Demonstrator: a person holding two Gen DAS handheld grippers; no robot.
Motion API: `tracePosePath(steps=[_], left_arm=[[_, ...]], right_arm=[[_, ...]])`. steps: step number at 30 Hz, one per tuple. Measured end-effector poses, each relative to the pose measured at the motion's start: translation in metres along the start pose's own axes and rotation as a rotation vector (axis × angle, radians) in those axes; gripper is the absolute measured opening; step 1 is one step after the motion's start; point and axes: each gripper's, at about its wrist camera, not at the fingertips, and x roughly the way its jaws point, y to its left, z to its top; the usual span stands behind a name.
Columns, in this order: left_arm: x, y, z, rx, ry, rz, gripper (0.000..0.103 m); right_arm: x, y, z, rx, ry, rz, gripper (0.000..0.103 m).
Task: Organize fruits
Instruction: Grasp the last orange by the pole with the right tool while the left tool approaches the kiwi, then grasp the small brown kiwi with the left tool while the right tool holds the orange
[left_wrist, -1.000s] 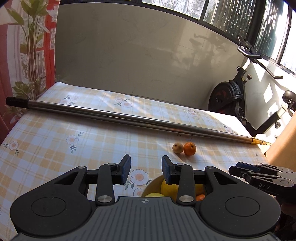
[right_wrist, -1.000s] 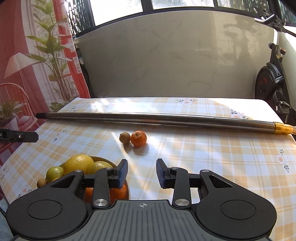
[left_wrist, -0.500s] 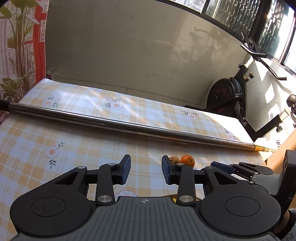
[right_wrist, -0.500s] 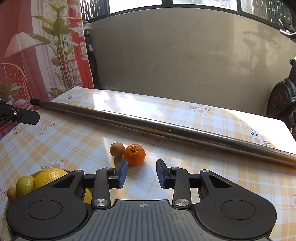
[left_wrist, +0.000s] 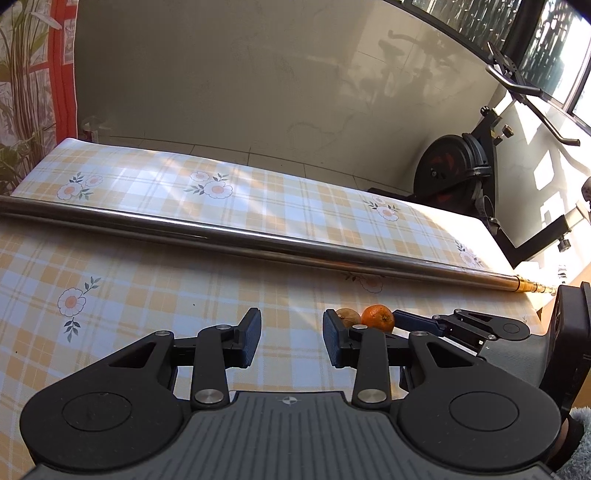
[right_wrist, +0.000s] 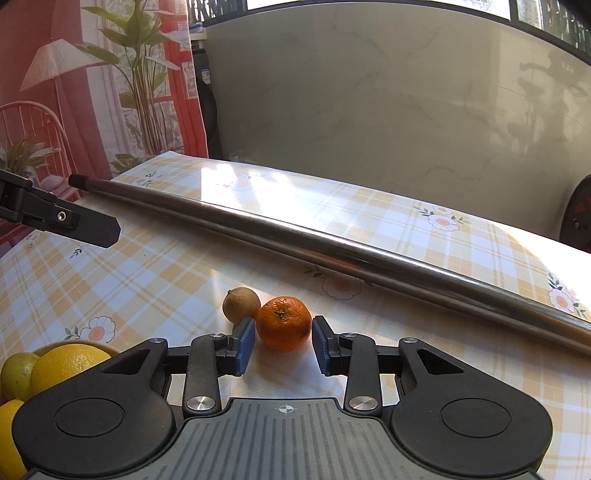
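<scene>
- Between the blue pads of the right gripper (right_wrist: 283, 345) sits a small orange mandarin (right_wrist: 283, 323) on the tablecloth; the jaws stand apart on either side of it, each with a sliver of gap, so it is bracketed but not clamped.
- Touching the mandarin on its far left is a round brown fruit (right_wrist: 241, 304), partly behind the left pad.
- At the lower left edge of the right wrist view, a bowl (right_wrist: 105, 347) with a yellow rim holds lemons (right_wrist: 66, 363) and other yellow citrus, mostly hidden behind the gripper body.
- Further left in that view, one finger of the left gripper (left_wrist: 291, 341) reaches in above the cloth, well clear of the fruit.
- From its own camera, the left gripper's jaws are released, with nothing but bare cloth between them; the mandarin and brown fruit show just past its right finger, with the right gripper's tip beside them.
- Beyond the fruit, a long metal pole (right_wrist: 332, 251) lies across the checked, flowered tablecloth (left_wrist: 147, 280).
- Against the pale wall at the right stands an exercise bike (left_wrist: 458, 170).
</scene>
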Motion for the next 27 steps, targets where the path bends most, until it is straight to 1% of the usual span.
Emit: tracePosePath(steps=[6, 9, 11, 15, 18, 20, 27], left_arm=[[0.012, 0.002, 0.004, -0.015, 0.030, -0.014, 0.039], [0.021, -0.001, 0.006, -0.027, 0.061, -0.036, 0.039], [0.029, -0.002, 0.008, -0.041, 0.085, -0.059, 0.039], [0.046, -0.011, 0.013, -0.031, 0.105, -0.062, 0.039], [0.064, -0.017, 0.019, -0.049, 0.145, -0.102, 0.039], [0.078, -0.021, 0.023, -0.042, 0.181, -0.127, 0.039], [0.113, -0.031, 0.023, -0.051, 0.240, -0.105, 0.039]], right_arm=[[0.005, -0.001, 0.001, 0.005, 0.009, 0.005, 0.032], [0.003, -0.003, -0.001, 0.017, 0.004, 0.005, 0.032], [-0.001, -0.006, -0.003, 0.038, -0.006, -0.002, 0.031], [-0.012, -0.015, -0.007, 0.087, -0.022, -0.007, 0.031], [-0.022, -0.022, -0.014, 0.120, -0.031, -0.020, 0.031], [-0.028, -0.027, -0.019, 0.141, -0.034, -0.030, 0.031], [-0.043, -0.037, -0.034, 0.199, -0.045, -0.049, 0.031]])
